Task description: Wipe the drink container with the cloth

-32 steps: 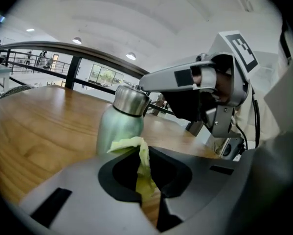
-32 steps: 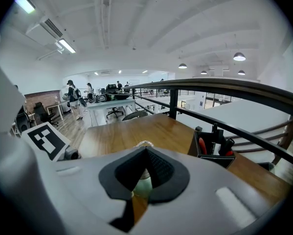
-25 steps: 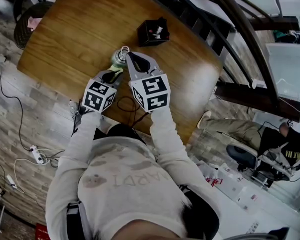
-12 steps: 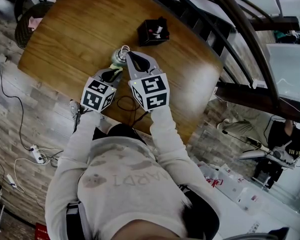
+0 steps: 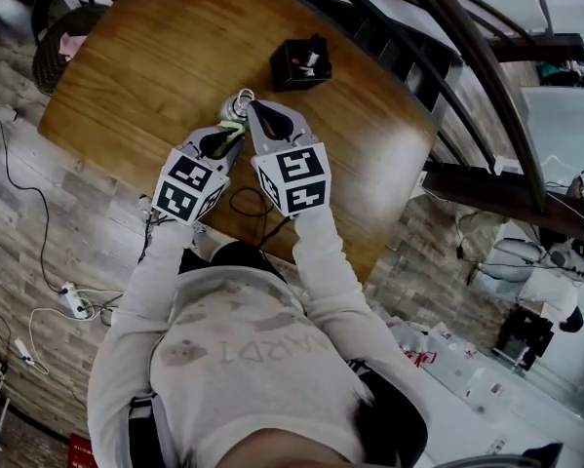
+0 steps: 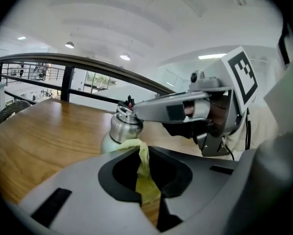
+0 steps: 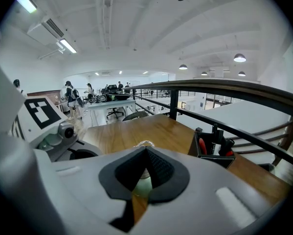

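Note:
A pale green drink container [image 5: 236, 111] with a metal cap stands on the wooden table [image 5: 145, 57]. My right gripper [image 5: 252, 105] is shut on its top, where a wire loop [image 7: 145, 144] shows just past the closed jaw tips [image 7: 146, 150]. My left gripper [image 5: 227, 137] is shut on a yellow cloth [image 6: 146, 182], which is draped against the container's side [image 6: 107, 142]. In the left gripper view the right gripper's finger [image 6: 166, 110] reaches across to the cap [image 6: 123, 126]. Most of the container's body is hidden behind the jaws.
A black holder [image 5: 299, 61] with pens and red-handled tools stands further back on the table [image 7: 217, 151]. A dark cable [image 5: 245, 203] lies near the table's front edge. A dark railing [image 5: 438, 37] runs along the right side; a wicker chair [image 5: 59, 37] stands at the left.
Both grippers and the container have crept slightly away from me; the left gripper with the cloth has edged forward along the container. Grips are unchanged.

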Demonstrator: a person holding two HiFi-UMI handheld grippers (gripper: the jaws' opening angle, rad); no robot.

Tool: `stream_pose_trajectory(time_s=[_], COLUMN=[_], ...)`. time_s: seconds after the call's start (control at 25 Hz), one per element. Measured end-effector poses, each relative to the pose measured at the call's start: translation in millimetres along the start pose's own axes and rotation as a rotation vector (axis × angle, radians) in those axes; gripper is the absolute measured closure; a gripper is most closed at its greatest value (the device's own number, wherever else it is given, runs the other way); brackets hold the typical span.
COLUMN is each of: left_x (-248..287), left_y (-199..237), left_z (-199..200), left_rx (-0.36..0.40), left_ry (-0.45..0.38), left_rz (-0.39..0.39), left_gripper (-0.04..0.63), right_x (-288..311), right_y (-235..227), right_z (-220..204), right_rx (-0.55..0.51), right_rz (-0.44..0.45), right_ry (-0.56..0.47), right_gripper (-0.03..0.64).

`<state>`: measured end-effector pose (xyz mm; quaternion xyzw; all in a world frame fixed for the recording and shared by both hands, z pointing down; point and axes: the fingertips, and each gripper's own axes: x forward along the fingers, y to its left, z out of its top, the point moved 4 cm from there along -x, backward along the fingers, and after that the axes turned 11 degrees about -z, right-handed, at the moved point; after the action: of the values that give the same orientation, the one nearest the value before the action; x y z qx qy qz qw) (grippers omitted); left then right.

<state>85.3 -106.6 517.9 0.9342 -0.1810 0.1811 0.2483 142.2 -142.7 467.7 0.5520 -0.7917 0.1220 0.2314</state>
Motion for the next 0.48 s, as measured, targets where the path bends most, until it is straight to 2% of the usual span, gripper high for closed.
stream_pose_trajectory(time_s=[0.48], left_x=[-6.9], left_y=[5.6], left_z=[-0.1], left_rx=[-0.035], left_ry=[-0.015], left_rz=[-0.036], left_gripper=[0.565], right_x=[-1.8], right_y=[1.5], right_z=[-1.0], right_rx=[0.008], right_rz=[-0.005], right_ry=[0.0], right_gripper=[0.606])
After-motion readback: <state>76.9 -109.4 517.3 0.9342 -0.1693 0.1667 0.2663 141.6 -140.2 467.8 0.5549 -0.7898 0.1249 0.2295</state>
